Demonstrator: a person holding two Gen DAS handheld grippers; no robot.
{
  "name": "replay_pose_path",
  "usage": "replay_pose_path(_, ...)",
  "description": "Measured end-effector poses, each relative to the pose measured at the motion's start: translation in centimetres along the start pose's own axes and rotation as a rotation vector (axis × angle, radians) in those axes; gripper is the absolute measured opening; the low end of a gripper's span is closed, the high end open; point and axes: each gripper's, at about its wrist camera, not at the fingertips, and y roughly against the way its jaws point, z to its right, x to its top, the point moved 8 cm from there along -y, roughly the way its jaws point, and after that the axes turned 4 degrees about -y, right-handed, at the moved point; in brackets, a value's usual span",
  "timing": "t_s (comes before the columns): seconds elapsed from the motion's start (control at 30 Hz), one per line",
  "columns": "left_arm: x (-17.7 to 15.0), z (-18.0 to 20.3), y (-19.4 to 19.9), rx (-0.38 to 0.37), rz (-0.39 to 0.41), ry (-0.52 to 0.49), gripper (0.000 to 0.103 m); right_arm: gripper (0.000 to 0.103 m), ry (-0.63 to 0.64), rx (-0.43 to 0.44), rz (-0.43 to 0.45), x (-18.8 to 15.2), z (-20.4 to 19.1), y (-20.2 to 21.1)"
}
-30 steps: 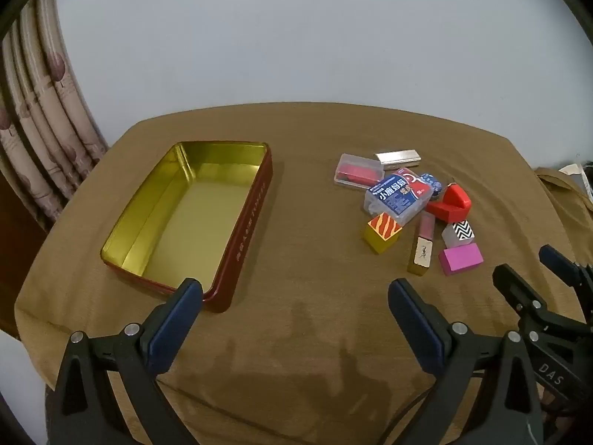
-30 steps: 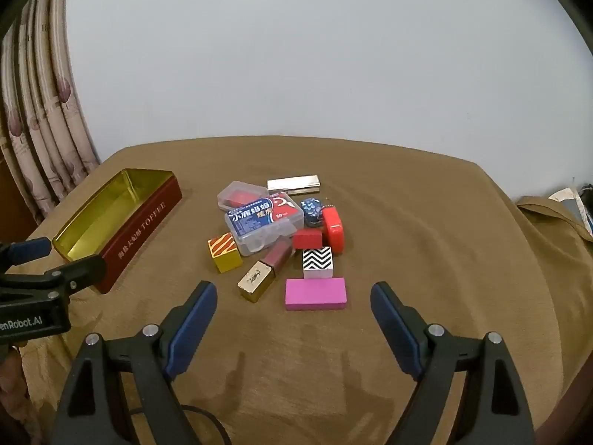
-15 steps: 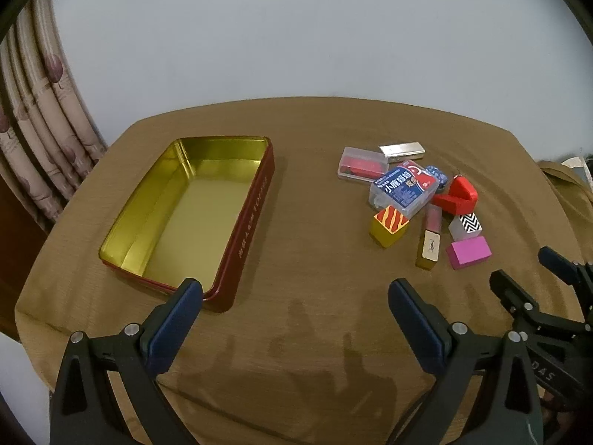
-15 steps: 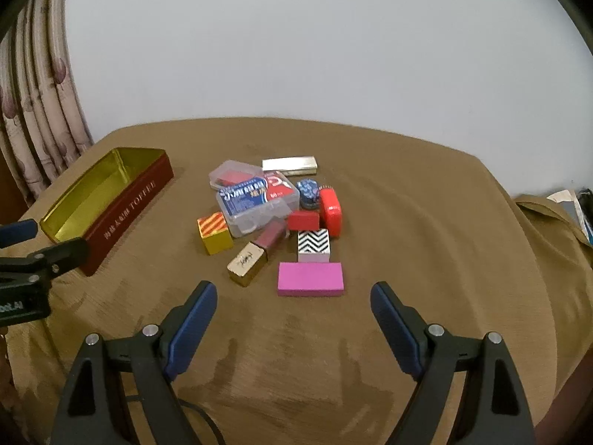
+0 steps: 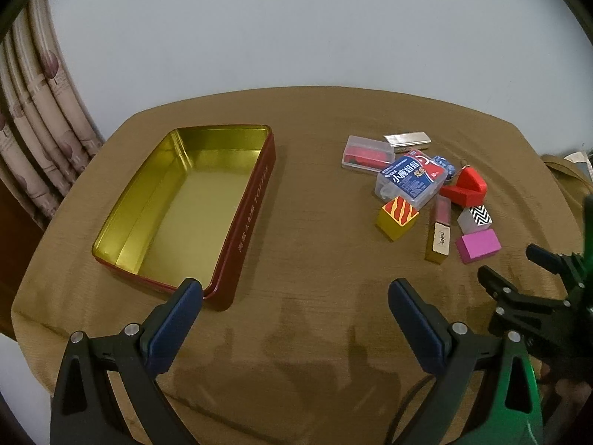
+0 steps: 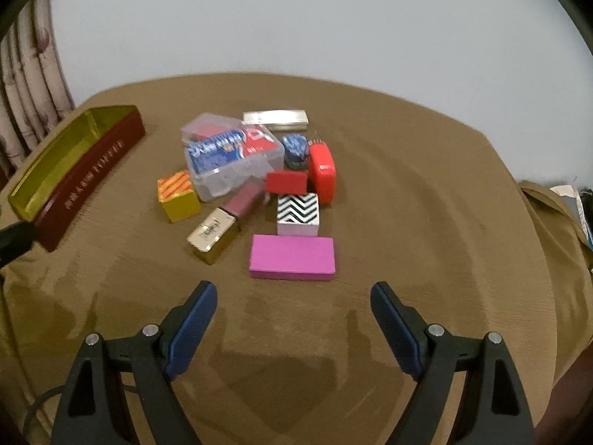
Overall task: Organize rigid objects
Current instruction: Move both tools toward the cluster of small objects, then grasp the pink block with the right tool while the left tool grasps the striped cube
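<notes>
Right now, going view by view:

Left wrist, tool: my left gripper [image 5: 294, 302] hangs wide apart over the brown tablecloth [image 5: 315, 118], holding nothing.
Left wrist, container: the red-and-gold toffee tin [image 5: 244, 218] sits at 11 o'clock from the pads, its near corner just beside my left fingertip; I see nothing in it.
Left wrist, clutter: the pile lies at 1 to 2 o'clock, well apart from the tin; nearest me are the gold lipstick box [image 5: 439, 235] and the flame-patterned yellow cube [image 5: 397, 217].
Left wrist, other tool: my right gripper [image 5: 517, 270] comes in at 3 o'clock, jaws apart.
Left wrist, risk: I judge that a careless sweep leftward would knock the tin's corner and skid it on the cloth.

Right wrist, tool: jaws spread wide, empty.
Right wrist, target: the pink block [image 6: 292, 257] lies flat at 12 o'clock, near the fingertips [image 6: 198, 311] and centred between them; I take it as the likely first pick.
Right wrist, neighbours: the zigzag block [image 6: 298, 215] lies just beyond it, the lipstick box [image 6: 213, 235] at 11 o'clock, the clear blue-labelled case [image 6: 233, 159] resting on other items farther back.
Right wrist, risk: I judge that overshooting forward would push the pink block into the zigzag block and disturb the stack; a shallow grip on its low sides could let it slip out.
</notes>
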Motion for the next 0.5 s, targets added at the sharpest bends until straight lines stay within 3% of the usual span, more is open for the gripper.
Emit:
replay_pose_path(0.1, 0.0, 0.0, -0.3, 0.002, -0.004, -0.002, 0.1, 0.087, -0.013, 0.0, -0.068, 0.0, 0.2, -1.4)
replay_pose_path(0.5, 0.4, 0.1, -1.8, 0.014, -0.022, -0.021, 0.1, 0.087, -0.018, 0.01, -0.097, 0.6, 0.1, -4.2)
